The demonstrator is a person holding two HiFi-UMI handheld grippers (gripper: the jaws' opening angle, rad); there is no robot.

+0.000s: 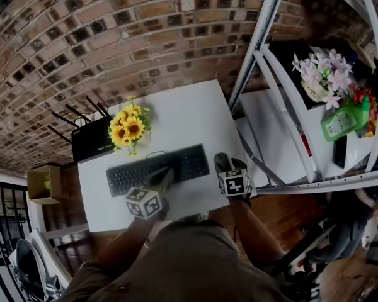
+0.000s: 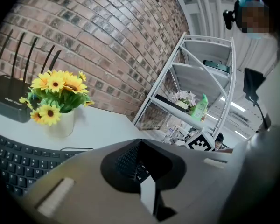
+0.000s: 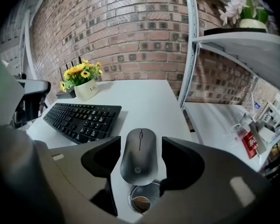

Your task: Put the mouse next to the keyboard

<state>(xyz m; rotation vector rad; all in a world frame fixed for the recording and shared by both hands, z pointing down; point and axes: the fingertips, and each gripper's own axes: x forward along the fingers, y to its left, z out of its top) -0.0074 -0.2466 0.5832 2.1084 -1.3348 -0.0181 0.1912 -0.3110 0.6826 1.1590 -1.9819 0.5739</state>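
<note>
While mouse [image 3: 139, 157] sits beside keyboard [image 3: 81, 119], right gripper [image 3: 141, 143] fingers apart around it.

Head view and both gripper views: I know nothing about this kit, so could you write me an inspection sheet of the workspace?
Surface: white rectangular table.
Job's things: grey oval computer mouse lies on the table, just right of the black flat keyboard, not touching it.
Clutter: yellow sunflowers in a white pot; black router with antennas.
Grippers: right hand-held gripper has its jaws apart either side of the mouse; left hand-held gripper has its jaws together, empty, above the keyboard.
Cables: thin black cable loops behind the keyboard.
Surroundings: brown brick wall; white metal shelf rack holding pale flowers and a green bottle.
</note>
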